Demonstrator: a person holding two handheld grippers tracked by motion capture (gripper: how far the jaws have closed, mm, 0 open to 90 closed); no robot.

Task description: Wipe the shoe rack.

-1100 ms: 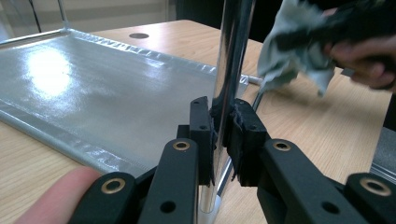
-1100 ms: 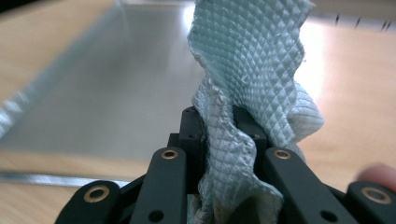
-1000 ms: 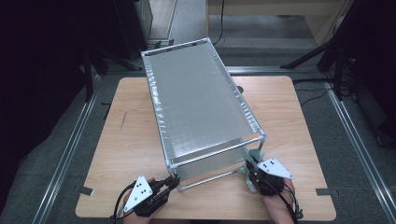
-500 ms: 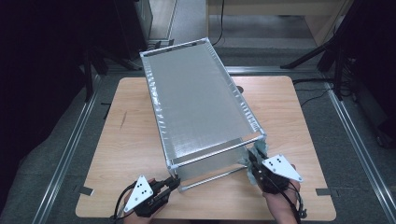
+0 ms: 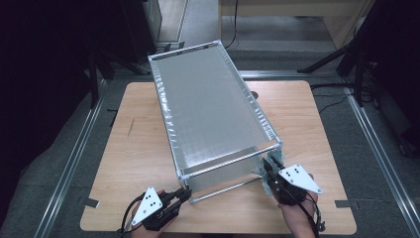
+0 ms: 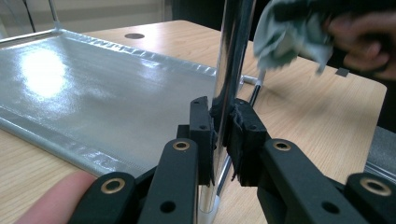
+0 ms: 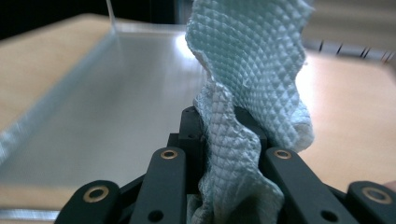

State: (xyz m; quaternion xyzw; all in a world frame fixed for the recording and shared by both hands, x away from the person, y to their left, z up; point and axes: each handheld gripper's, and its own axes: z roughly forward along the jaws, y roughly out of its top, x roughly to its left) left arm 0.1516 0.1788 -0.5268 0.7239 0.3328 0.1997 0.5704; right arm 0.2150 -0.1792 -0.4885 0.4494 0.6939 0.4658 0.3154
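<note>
The left gripper (image 6: 223, 135) clamps the rack's chrome post (image 6: 232, 56); the right gripper (image 7: 223, 135), raised at the rack's corner, pinches a cloth (image 7: 252, 70).

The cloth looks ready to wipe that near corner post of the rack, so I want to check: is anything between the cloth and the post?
Nothing visible. The cloth, clamped in the right tongs, sits right at the rack's near right post, with no object between them.

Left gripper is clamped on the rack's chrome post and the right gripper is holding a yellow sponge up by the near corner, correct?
Not a yellow sponge: the right gripper is shut on a pale green cloth, as the right gripper view shows. The left gripper does clamp the chrome post of the rack.
</note>
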